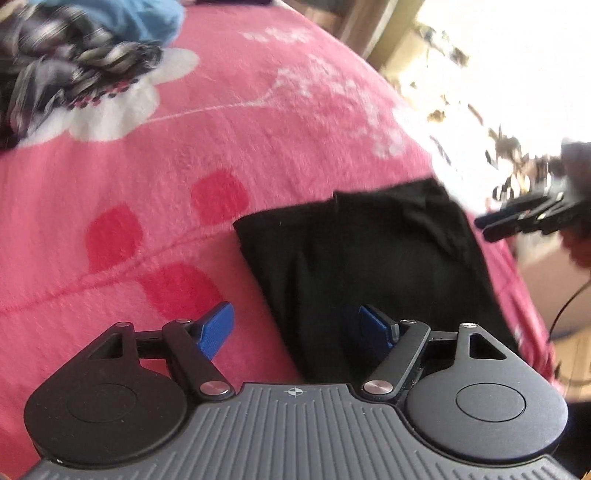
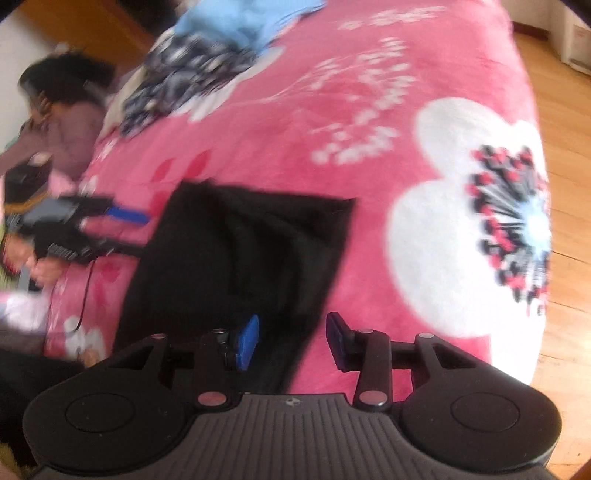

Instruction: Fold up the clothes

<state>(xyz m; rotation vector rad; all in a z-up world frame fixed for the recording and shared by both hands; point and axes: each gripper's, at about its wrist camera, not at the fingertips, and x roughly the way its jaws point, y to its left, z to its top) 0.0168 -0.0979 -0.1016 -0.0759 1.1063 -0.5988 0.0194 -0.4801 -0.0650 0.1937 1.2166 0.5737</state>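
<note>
A black folded garment [image 1: 362,254] lies flat on the pink flowered blanket [image 1: 147,166]. My left gripper [image 1: 299,330] hovers open over its near left edge, blue pads apart, nothing between them. In the right wrist view the same black garment [image 2: 243,251] lies ahead, and my right gripper [image 2: 291,341] is open above its near right corner, holding nothing. The right gripper [image 1: 524,218] also shows at the right edge of the left wrist view, and the left gripper [image 2: 122,229] at the left of the right wrist view, held by a hand.
A heap of patterned dark clothes [image 1: 62,70] and a light blue garment [image 1: 140,18] lie at the far end of the bed. A person [image 2: 62,110] is at the bed's left side. Wooden floor [image 2: 565,206] borders the bed on the right.
</note>
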